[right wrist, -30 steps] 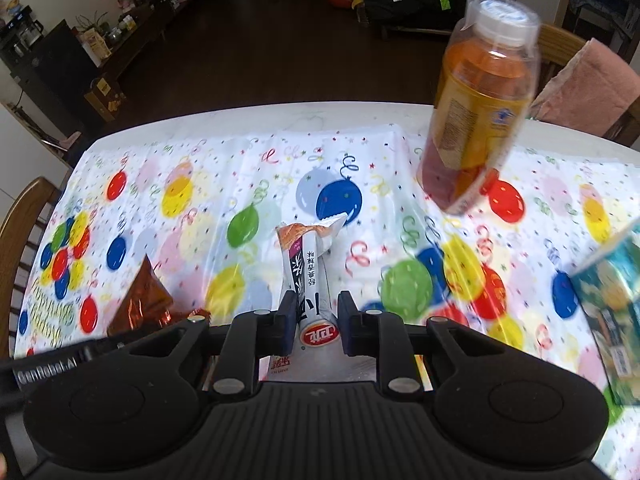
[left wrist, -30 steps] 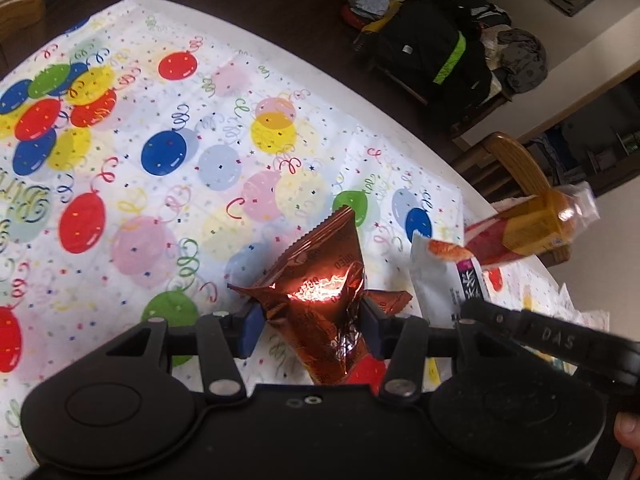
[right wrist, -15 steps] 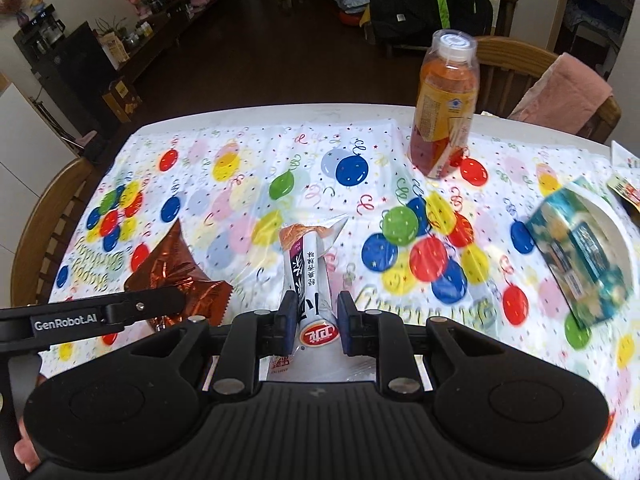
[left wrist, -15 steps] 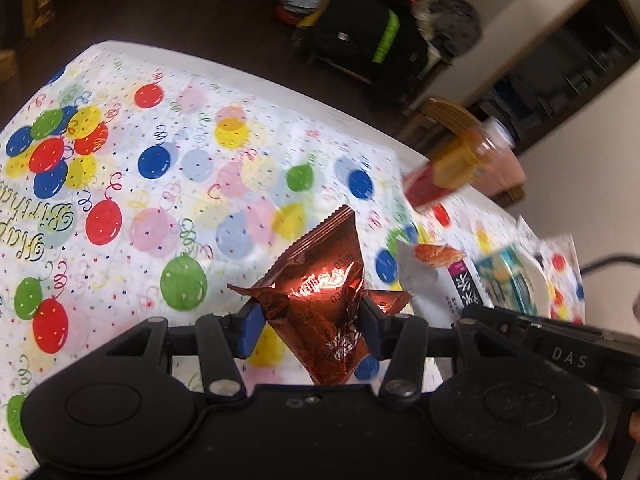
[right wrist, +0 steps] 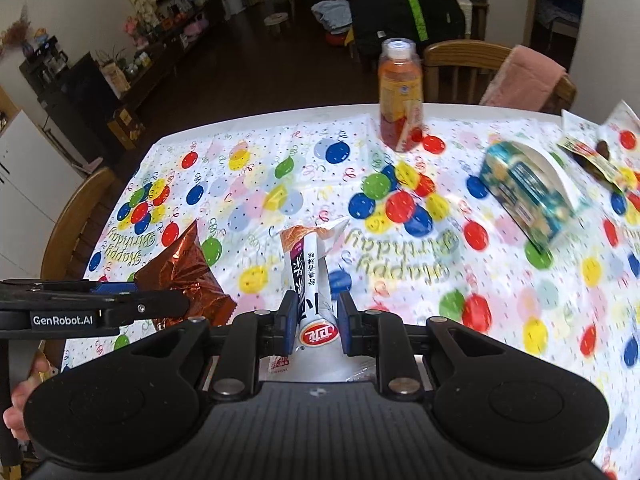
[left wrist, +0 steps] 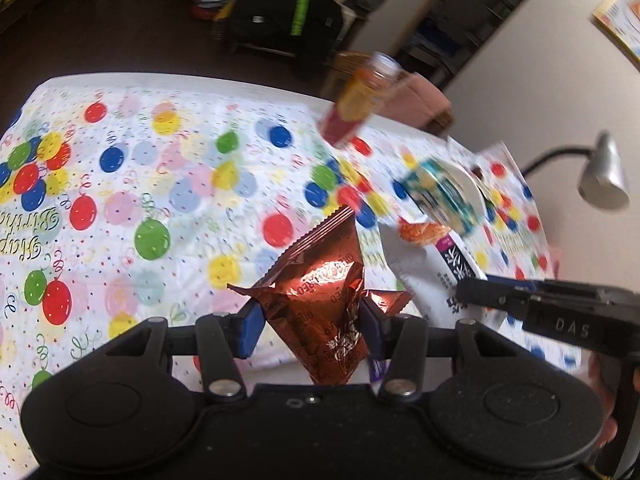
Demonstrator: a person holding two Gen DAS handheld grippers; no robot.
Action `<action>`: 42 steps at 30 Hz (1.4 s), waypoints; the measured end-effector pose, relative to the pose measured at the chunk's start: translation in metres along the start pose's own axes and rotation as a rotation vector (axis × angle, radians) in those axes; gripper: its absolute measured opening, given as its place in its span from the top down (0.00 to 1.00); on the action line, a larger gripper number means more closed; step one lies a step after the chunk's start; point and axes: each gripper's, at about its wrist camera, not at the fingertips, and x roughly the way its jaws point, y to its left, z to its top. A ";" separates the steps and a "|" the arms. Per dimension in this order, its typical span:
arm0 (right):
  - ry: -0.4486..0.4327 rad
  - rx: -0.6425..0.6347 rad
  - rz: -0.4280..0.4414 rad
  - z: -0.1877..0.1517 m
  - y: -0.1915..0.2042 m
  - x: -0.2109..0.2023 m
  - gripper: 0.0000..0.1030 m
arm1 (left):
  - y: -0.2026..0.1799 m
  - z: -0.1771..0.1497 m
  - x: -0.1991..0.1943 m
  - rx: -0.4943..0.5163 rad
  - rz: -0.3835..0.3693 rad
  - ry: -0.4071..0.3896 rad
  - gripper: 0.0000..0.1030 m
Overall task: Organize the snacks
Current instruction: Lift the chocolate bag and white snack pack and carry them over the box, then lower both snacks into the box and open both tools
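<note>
Carrying both snacks is the step in hand: the left gripper (left wrist: 312, 322) is clamped on a copper foil packet (left wrist: 320, 304), the right gripper (right wrist: 319, 320) on a white packet (right wrist: 308, 280), both above the tablecloth (right wrist: 256, 168), on the near side of the juice bottle (right wrist: 401, 96). Next they probably need setting down together, perhaps beside the blurred teal box (right wrist: 524, 192).

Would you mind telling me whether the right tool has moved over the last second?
Yes. The right tool, shut on the white packet, has pulled back from the bottle, which now looks farther off.

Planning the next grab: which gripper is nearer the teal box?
Right. The right gripper, holding the white packet, is closer to the teal box; the left gripper is farther, beyond it.
</note>
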 end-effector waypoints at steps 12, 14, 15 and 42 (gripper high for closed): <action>-0.021 0.073 -0.001 -0.070 -0.012 -0.035 0.80 | -0.032 -0.052 -0.011 0.180 -0.025 0.071 0.53; -0.022 0.080 -0.006 -0.081 -0.012 -0.035 0.80 | -0.038 -0.061 -0.007 0.216 -0.021 0.084 0.53; -0.026 0.079 -0.012 -0.087 -0.012 -0.034 0.80 | -0.040 -0.065 -0.006 0.230 -0.021 0.092 0.53; 0.001 0.174 -0.077 -0.162 -0.042 0.009 0.80 | -0.090 -0.145 0.046 0.507 -0.016 0.231 0.52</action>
